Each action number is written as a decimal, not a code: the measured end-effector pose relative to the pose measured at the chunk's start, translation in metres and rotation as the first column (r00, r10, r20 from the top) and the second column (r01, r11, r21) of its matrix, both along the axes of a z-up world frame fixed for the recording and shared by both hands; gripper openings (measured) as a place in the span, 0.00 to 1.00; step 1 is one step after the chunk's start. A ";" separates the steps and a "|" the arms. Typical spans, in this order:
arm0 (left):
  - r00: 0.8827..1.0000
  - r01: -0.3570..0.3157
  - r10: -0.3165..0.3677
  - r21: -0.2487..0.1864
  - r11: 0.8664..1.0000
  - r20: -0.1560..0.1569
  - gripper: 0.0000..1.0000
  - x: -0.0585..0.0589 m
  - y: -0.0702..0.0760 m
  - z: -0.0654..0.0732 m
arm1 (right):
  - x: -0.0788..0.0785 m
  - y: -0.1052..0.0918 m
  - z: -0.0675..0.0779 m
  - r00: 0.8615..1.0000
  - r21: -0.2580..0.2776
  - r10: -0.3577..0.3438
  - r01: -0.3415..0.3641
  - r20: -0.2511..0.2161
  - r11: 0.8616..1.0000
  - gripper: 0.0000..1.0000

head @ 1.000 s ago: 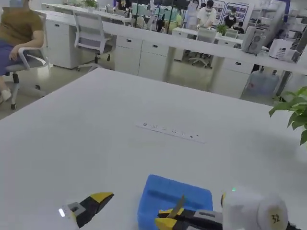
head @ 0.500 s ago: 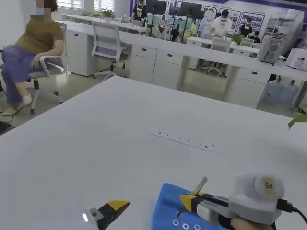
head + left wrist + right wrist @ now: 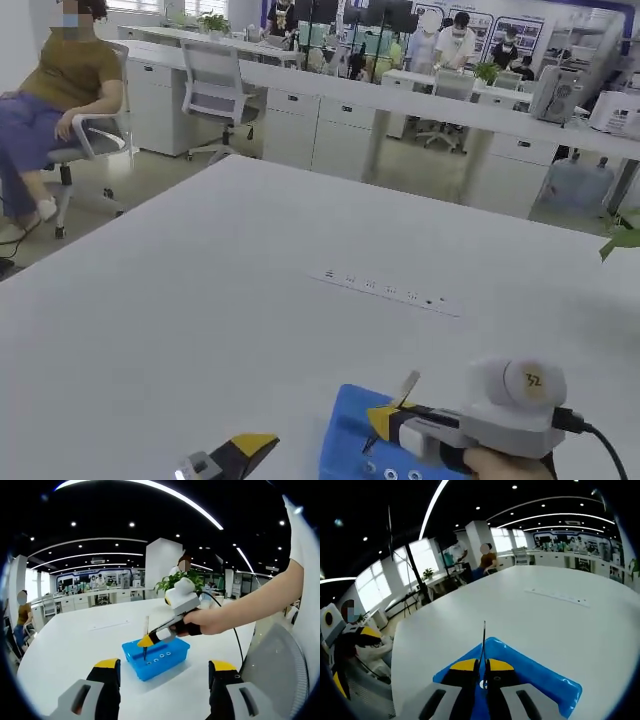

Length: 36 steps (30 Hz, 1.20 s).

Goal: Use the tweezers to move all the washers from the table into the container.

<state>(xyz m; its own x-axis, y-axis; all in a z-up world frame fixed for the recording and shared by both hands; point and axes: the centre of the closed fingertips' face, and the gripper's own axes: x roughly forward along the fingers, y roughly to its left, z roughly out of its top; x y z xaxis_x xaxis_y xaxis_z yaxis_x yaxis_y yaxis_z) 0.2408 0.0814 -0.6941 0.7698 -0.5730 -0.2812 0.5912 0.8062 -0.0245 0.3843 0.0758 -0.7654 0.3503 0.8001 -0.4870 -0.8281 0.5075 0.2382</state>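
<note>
Head view: my right gripper (image 3: 383, 420) is clamped on the tweezers (image 3: 408, 385), long axis tilted up and far, over the blue container (image 3: 340, 440) near on the counter (image 3: 200, 300), washers (image 3: 390, 471) inside. Left gripper view: my left gripper (image 3: 164, 666) gapes wide, empty; tweezers upright, tip down in the container. Right gripper view: tweezers point straight ahead

Lighting: bright, even, from overhead. Sources seen in both gripper views: ceiling strips (image 3: 436, 506) and round downlights (image 3: 132, 524). In the right gripper view the windows (image 3: 420, 560) at far left blow out to white. White tabletop (image 3: 230, 290) is low in contrast with faint shadows; one soft shadow lies under the container (image 3: 167, 666). Head view slightly soft. Gripper views bend strongly at the edges. Up close the right gripper (image 3: 481, 664) blurs; the tweezers (image 3: 483, 640) read as a thin dark line.
</note>
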 end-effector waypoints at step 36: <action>1.000 0.009 -0.009 0.020 1.000 -0.016 0.64 -0.001 -0.001 -0.004 | -0.028 -0.020 0.064 0.981 0.116 0.000 -0.023 0.193 0.993 0.04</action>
<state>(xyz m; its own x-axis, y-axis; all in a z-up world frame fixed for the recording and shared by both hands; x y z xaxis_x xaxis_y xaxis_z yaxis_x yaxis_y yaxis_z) 0.2398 0.0802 -0.6979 0.7599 -0.5740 -0.3051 0.5981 0.8012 -0.0178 0.3559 0.0554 -0.7010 0.4187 0.8521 -0.3141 -0.8697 0.4758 0.1313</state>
